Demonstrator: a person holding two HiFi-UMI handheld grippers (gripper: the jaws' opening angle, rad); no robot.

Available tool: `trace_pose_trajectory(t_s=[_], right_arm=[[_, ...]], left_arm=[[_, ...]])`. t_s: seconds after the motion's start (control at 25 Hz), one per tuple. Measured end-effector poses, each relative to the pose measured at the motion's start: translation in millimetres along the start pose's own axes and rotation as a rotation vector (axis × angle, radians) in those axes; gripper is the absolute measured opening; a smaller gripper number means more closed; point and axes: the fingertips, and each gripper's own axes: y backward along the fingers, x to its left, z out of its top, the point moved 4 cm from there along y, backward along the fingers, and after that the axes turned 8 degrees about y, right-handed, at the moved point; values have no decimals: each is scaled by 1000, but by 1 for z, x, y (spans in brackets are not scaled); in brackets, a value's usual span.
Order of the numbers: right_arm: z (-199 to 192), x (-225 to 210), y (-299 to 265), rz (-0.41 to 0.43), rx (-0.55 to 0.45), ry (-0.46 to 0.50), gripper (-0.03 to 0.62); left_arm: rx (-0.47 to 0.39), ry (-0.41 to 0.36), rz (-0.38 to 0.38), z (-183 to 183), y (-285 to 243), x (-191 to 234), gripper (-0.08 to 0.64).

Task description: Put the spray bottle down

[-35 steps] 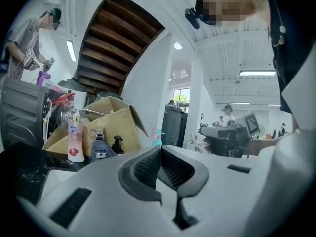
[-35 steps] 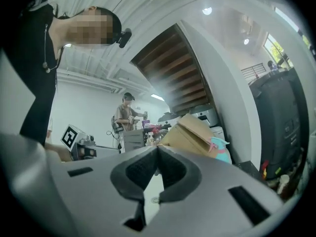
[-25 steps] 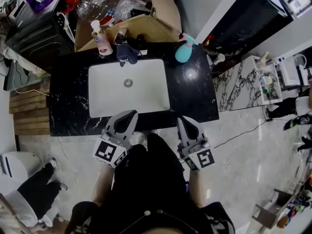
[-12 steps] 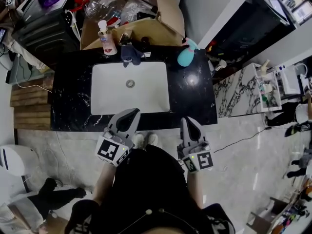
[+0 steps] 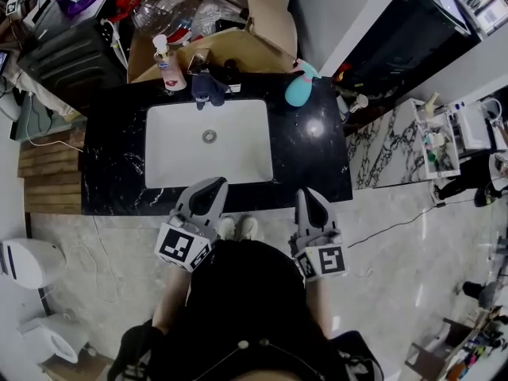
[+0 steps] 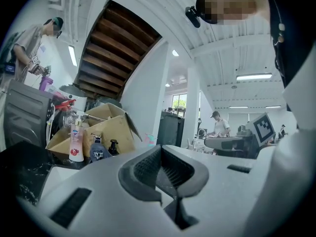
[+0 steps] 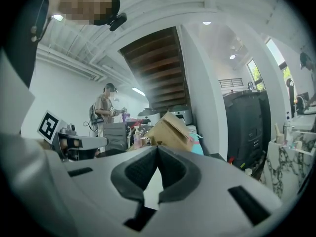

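Left gripper (image 5: 205, 190): clenched, empty | right gripper (image 5: 308, 198): clenched, empty | teal spray bottle (image 5: 298, 88): upright on counter (image 5: 317, 157), well ahead of jaws | advice: stay clear.

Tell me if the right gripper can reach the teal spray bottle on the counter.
Probably yes: only bare counter lies between the right gripper and the spray bottle at the back; its shut jaws would need opening.

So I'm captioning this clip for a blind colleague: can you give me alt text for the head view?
Seen from above, a teal spray bottle stands at the back right of a black marble counter with a white sink. The left gripper and right gripper hover shut and empty at its near edge.
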Motion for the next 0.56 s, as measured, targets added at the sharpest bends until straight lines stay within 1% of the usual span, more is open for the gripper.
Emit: trace_pose_trajectory(t_s=[0.16, 0.36, 0.56], right_arm=[[-3, -7, 4, -6, 15, 18, 0], [1, -14, 2, -12, 6, 31, 0], [0, -17, 4, -7, 34, 54, 0]], left_arm=[[-6, 3, -7, -1, -5, -4, 6], [-7, 3, -14, -1, -11, -10, 6], [-1, 10, -6, -1, -13, -13, 6]])
